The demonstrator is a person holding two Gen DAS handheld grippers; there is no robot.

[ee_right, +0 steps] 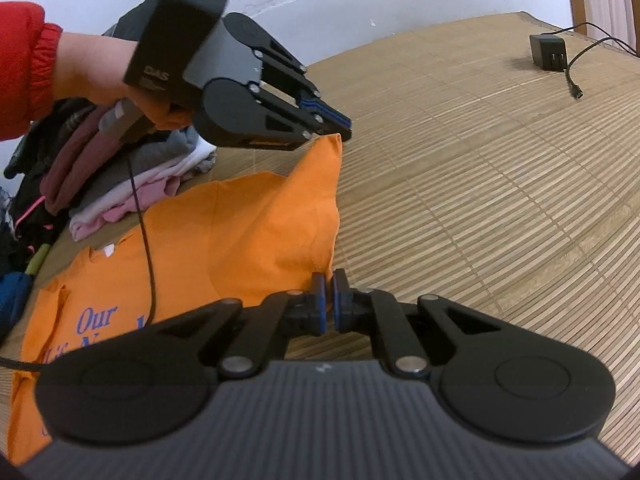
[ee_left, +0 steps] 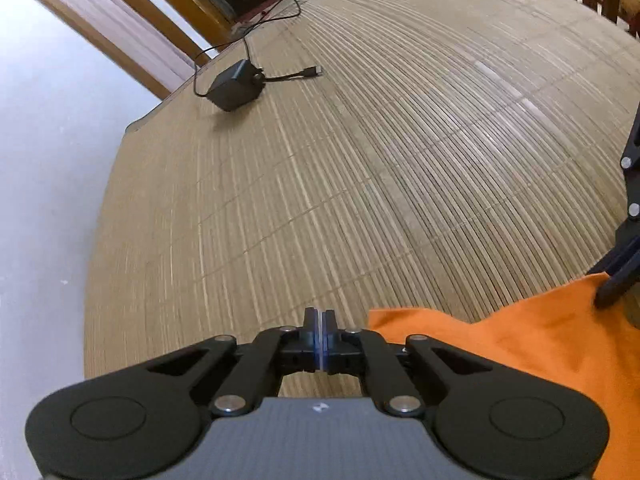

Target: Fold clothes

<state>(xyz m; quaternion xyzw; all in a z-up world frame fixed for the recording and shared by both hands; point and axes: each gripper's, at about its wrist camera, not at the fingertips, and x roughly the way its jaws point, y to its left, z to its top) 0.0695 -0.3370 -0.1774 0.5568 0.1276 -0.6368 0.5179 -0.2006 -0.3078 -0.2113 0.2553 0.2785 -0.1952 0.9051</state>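
Orange shirt (ee_right: 240, 232) spread print-up on the mat (ee_right: 480, 200), just right of the clothes pile (ee_right: 152, 184). Collar to the left, hem to the right; long axis thus left to right.

Right claw (ee_right: 329, 300) pressed together on the near hem corner, cloth drawn up to its pads. Left claw (ee_right: 343, 128), carried by a hand (ee_right: 92, 72), likewise pressed together at the far hem corner, beside a raised peak of cloth. No cloth visible between the pads in its own view, so no confirmed pinch.

One claw per hem corner, probably for lifting the hem evenly and carrying it leftward to the collar. Charger (ee_right: 547, 51) far right, well apart.
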